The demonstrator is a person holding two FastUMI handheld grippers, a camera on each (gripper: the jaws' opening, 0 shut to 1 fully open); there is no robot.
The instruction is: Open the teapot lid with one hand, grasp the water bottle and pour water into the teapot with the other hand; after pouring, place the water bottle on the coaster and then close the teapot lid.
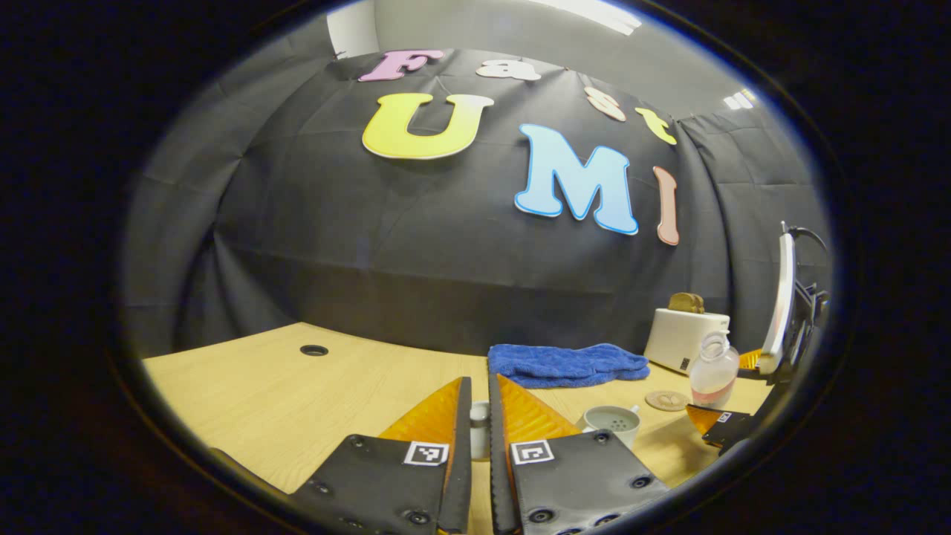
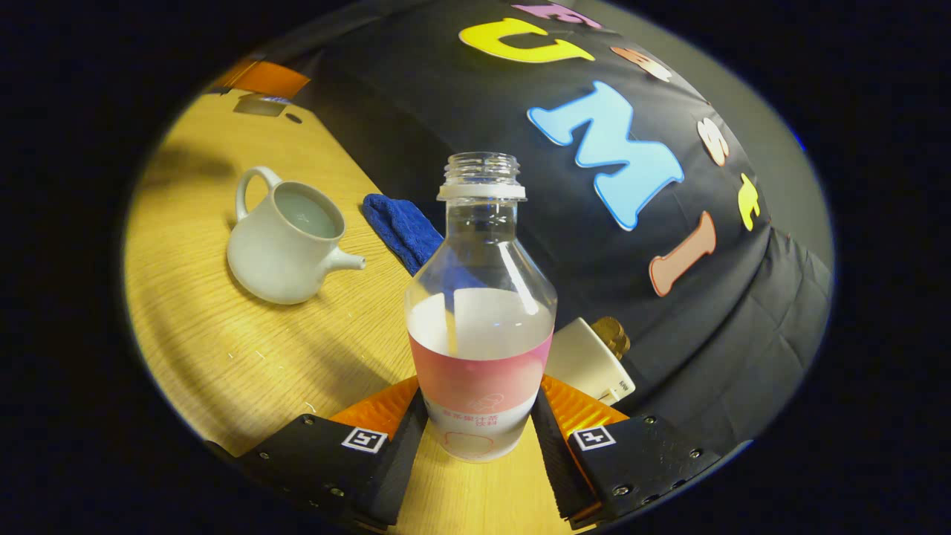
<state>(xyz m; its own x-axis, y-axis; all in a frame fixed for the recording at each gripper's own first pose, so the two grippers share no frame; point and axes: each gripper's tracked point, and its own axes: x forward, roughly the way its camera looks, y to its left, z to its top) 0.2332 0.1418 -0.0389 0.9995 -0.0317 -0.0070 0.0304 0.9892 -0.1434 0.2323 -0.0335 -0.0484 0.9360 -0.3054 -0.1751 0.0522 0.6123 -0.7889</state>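
Risk: uncapped water bottle [image 2: 481, 312], about half full, could spill over tabletop [image 2: 245, 349] if tilted before neck reaches teapot [image 2: 286, 249]; lid [image 1: 480, 429] could slip from narrow pinch. Right gripper [image 2: 475, 427] fingers clamp bottle's labelled lower body, bottle upright. Left gripper [image 1: 479, 416] fingers nearly together, pinching small pale lid. Teapot open, towards tabletop's back edge beside blue towel [image 2: 401, 223]. Coaster [image 1: 666, 400] near toaster [image 1: 685, 338].

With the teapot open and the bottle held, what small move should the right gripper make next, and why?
Probably carry the water bottle toward the teapot and begin tilting it. The right gripper is shut on the bottle, which is uncapped and upright. The teapot stands open, apart from it, while the left gripper holds the lid aside.
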